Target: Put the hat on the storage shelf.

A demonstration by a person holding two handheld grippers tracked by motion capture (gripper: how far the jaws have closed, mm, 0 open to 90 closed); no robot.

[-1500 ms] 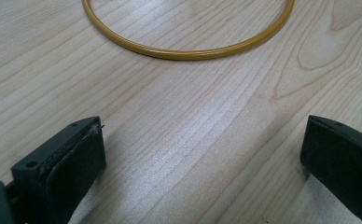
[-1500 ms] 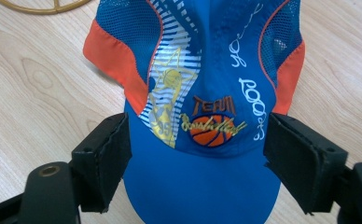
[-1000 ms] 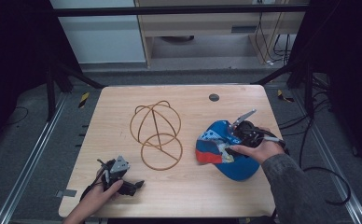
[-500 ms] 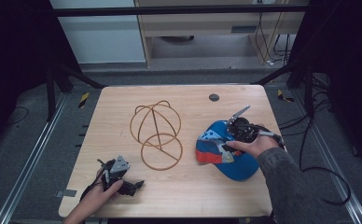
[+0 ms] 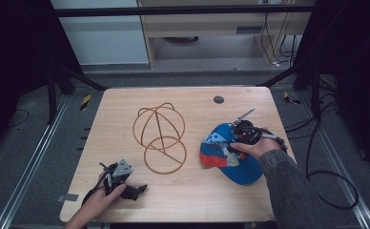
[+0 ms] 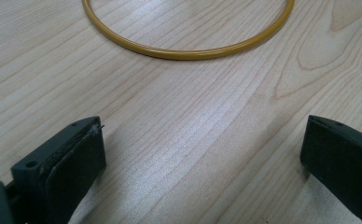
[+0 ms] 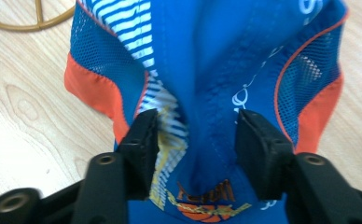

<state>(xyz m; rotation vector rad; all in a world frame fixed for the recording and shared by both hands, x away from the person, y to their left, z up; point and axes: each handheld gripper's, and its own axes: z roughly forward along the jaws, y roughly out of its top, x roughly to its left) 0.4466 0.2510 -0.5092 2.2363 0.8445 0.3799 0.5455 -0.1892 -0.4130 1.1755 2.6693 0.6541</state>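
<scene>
Right gripper (image 7: 195, 135) shifted further onto cap (image 5: 231, 155), jaws just closing, pinching a fold | cap right on counter (image 5: 192, 200), beside wire frame (image 5: 160, 136) | left gripper (image 5: 126, 183) spread, resting near frame's ring

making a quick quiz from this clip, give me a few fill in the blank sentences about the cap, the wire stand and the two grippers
1. The right gripper has its jaws on either side of a fold of the ____ cap.
2. The wire stand is ____ in colour.
3. The left gripper has its jaws ____, with bare table between them.
4. In the high view, the cap lies to the ____ of the wire stand.

Missing words: blue; golden yellow; open; right
</scene>
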